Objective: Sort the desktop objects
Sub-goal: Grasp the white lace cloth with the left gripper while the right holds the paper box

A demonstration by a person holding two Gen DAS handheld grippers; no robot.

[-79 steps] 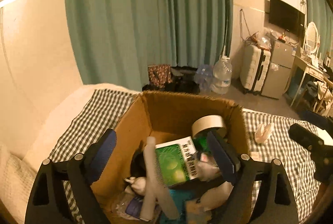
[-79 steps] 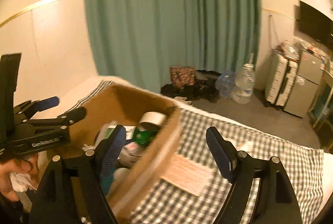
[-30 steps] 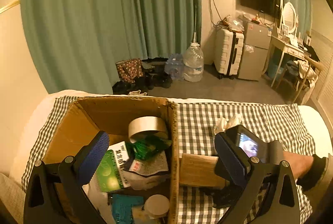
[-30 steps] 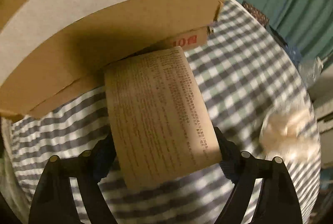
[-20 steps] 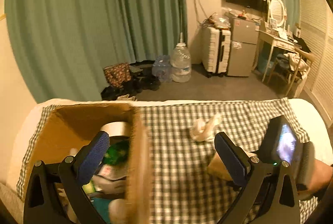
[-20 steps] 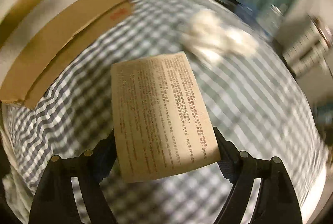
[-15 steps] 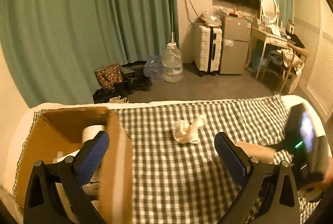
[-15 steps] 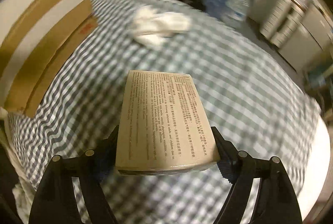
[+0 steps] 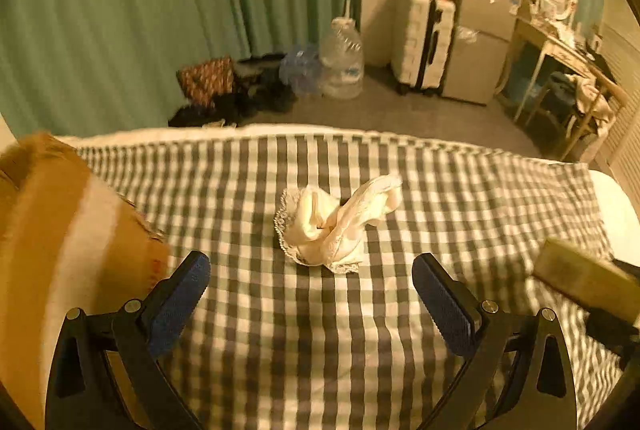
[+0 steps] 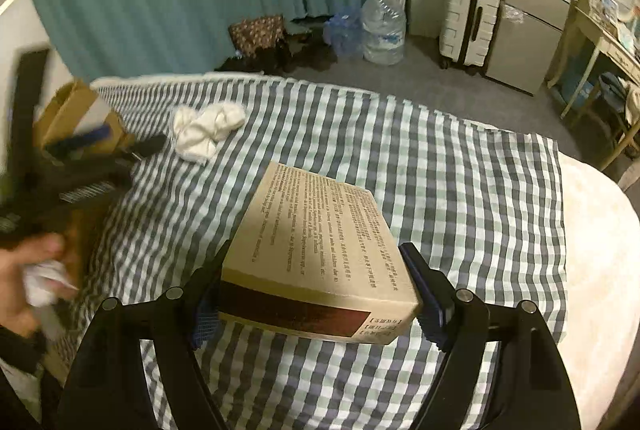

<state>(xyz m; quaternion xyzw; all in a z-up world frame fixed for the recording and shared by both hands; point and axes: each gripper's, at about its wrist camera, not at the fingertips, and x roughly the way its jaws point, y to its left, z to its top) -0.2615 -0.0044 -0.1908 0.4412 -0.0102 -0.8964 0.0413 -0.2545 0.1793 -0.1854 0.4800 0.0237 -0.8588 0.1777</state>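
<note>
My right gripper (image 10: 314,254) is shut on a flat tan printed box (image 10: 320,230), held above the checked cloth; its pads press both long sides. The same tan box (image 9: 580,278) shows at the right edge of the left wrist view. My left gripper (image 9: 310,266) is open with nothing between its fingers, low over the cloth and just short of a crumpled white lace-edged fabric (image 9: 332,222). That white fabric (image 10: 206,130) also shows far left in the right wrist view. The brown cardboard box (image 9: 60,230) stands to the left, blurred.
A checked cover (image 9: 320,350) spreads over a soft white surface (image 10: 592,270) that ends at the right. A hand (image 10: 28,270) grips the left tool and a crumpled tissue. Beyond the far edge stand a water jug (image 9: 340,66), a suitcase (image 9: 424,42) and green curtains.
The left view swung right, off the cardboard box, and sank toward the white fabric. The right gripper carried the tan box up and away from the cardboard box, rolling level.
</note>
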